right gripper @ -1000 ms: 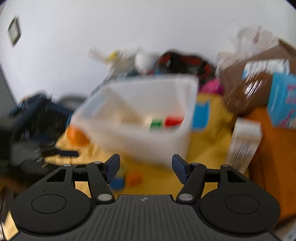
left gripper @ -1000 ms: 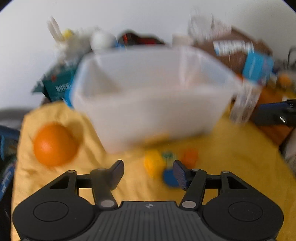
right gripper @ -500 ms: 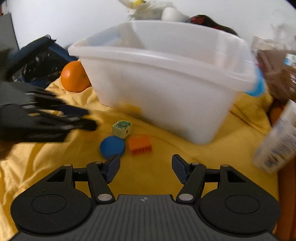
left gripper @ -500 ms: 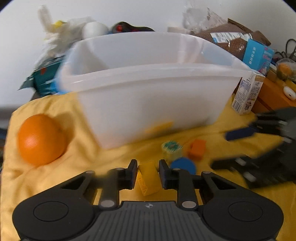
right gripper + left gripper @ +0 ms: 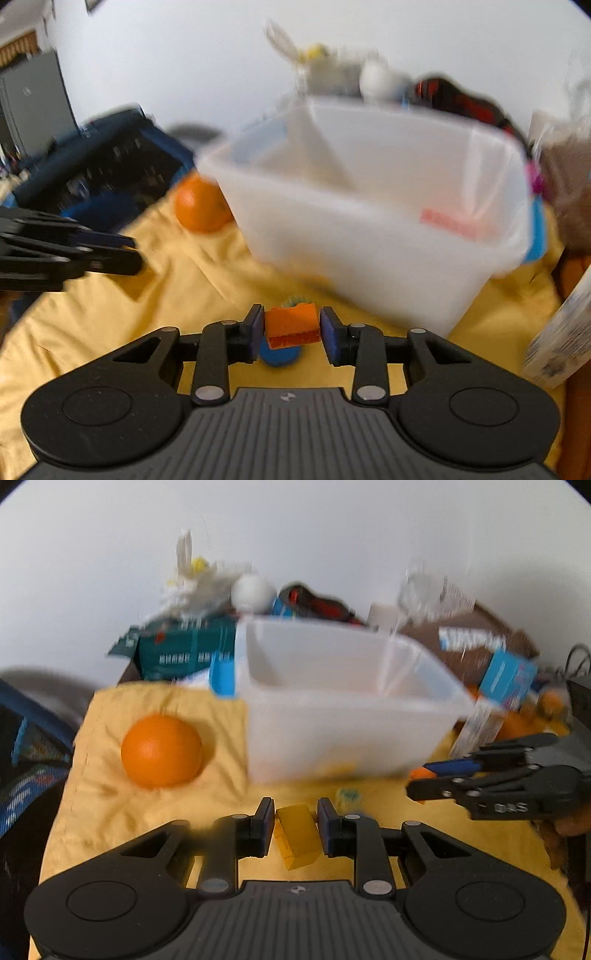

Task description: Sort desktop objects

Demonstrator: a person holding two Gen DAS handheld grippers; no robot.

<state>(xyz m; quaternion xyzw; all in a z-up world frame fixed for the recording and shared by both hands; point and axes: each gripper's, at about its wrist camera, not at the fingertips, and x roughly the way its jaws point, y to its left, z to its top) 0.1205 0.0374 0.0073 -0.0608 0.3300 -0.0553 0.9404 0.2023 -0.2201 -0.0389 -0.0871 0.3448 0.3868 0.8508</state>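
Note:
My left gripper is shut on a yellow block, held just above the yellow cloth. The jaws of my right gripper are closing, and both pads touch an orange block between them. Its tip with the orange block shows at the right of the left wrist view. Under the orange block lies a blue disc. A small green and white cube rests near the white plastic bin, which stands just beyond both grippers. The left gripper appears at the left edge of the right wrist view.
An orange fruit sits on the cloth left of the bin. Behind the bin lie a teal box, a brown bag and other clutter. A white carton stands to the right. A dark blue bag lies at the left.
Both grippers were open a second ago. The left one closed on the yellow block and has risen with it. The right one came down over the orange block and narrowed onto it.

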